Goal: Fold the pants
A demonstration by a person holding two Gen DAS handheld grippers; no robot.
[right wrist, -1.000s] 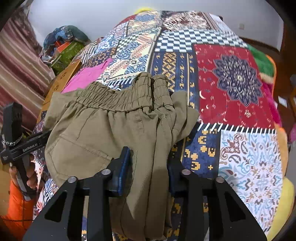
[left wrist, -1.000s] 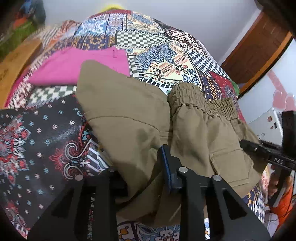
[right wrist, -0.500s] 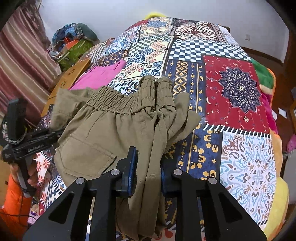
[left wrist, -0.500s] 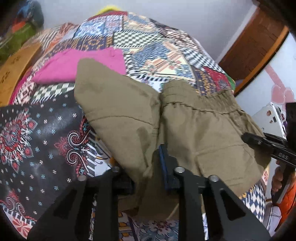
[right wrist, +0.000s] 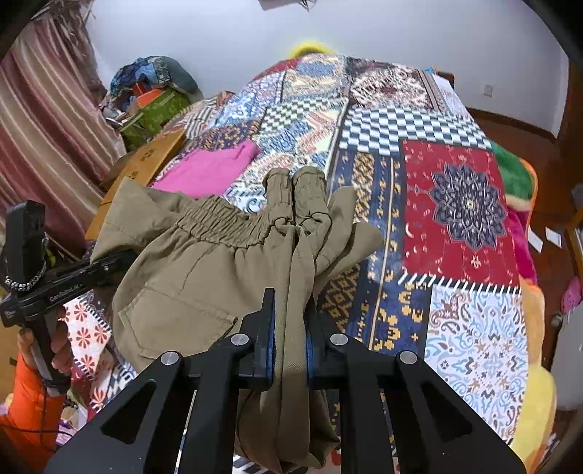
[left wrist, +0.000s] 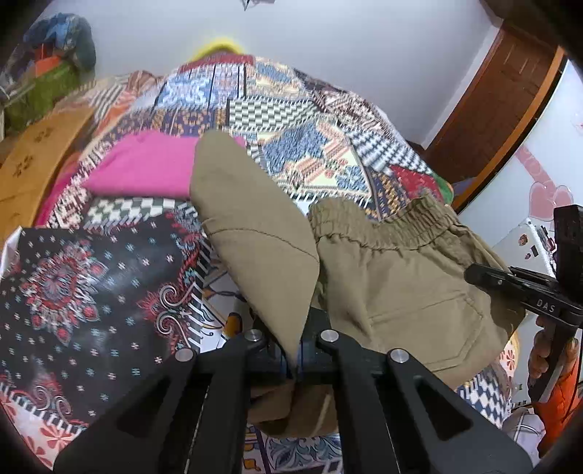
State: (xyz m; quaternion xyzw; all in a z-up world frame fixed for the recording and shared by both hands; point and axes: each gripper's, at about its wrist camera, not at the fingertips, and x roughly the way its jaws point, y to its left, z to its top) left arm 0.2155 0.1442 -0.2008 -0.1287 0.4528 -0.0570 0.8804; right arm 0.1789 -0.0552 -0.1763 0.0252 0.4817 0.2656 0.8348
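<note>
khaki pants (right wrist: 204,277) lie partly folded on the patchwork quilt (right wrist: 459,204), waistband bunched. left gripper (left wrist: 295,350) is clamped on a leg end; right gripper (right wrist: 288,328) is closing on gathered cloth. final fold remains.

A bed fills the room's middle, spread with a patchwork quilt (right wrist: 419,204) of checks, florals and a red medallion panel. The far wall (right wrist: 364,32) is plain and pale, evenly lit. On the left hang striped reddish curtains (right wrist: 40,120), with a heap of bundled clutter (right wrist: 153,87) and a cardboard box (right wrist: 145,160) near them. A dark wooden door (left wrist: 499,105) stands at the far right, and brown wooden floor (right wrist: 510,127) runs along the bed's right side.
</note>
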